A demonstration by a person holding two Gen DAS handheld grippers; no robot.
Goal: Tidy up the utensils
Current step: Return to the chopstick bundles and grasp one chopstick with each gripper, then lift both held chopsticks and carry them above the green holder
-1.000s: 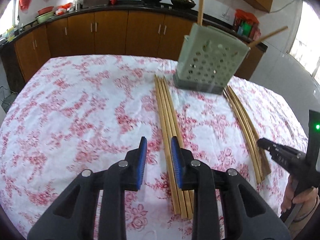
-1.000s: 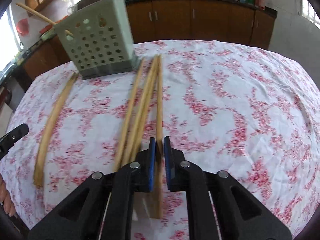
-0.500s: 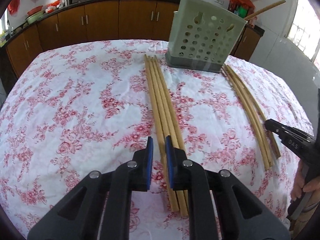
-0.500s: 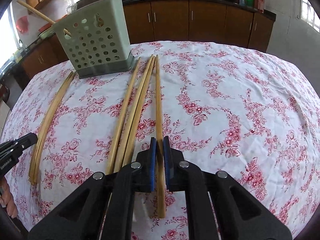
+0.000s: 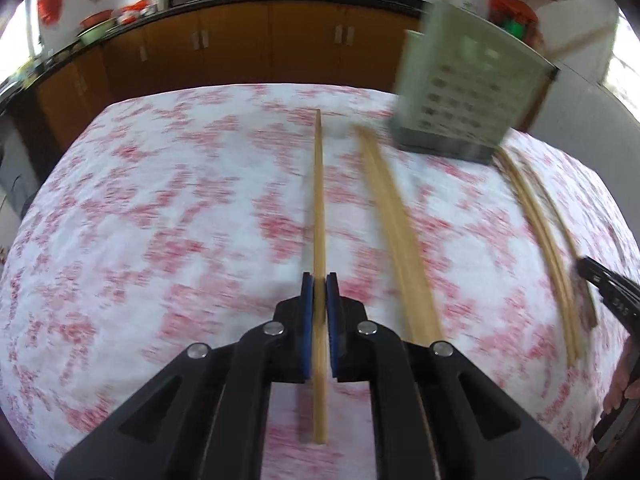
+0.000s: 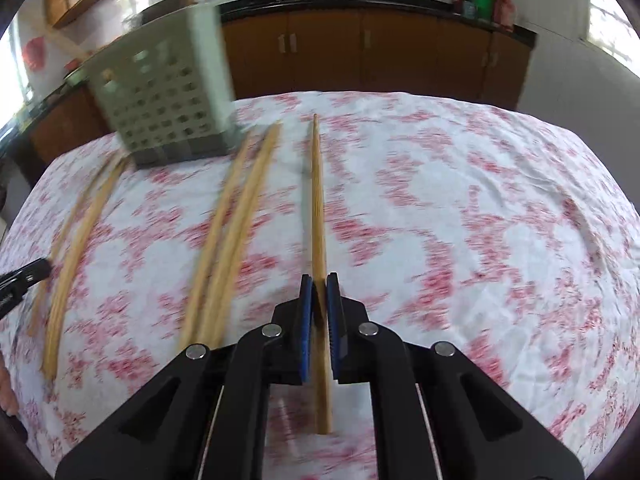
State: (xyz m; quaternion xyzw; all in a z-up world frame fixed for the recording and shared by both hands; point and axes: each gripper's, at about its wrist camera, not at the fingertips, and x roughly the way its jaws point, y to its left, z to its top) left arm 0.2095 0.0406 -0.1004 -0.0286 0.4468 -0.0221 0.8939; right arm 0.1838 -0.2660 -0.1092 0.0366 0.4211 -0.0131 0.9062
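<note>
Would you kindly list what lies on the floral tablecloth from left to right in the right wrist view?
Left gripper tip → curved bamboo chopstick bundle → green perforated plastic utensil holder → loose bamboo chopstick group → single bamboo chopstick, held.

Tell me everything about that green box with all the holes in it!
The green box is a pale green plastic utensil holder, square-sided, its walls full of rows of holes, on a darker grey base. It stands on the flowery tablecloth at the far side, blurred here, so whether it leans is unclear. Wooden sticks poke out of its top. Loose chopsticks lie with their far tips close to its base; touching or not is unclear.
</note>
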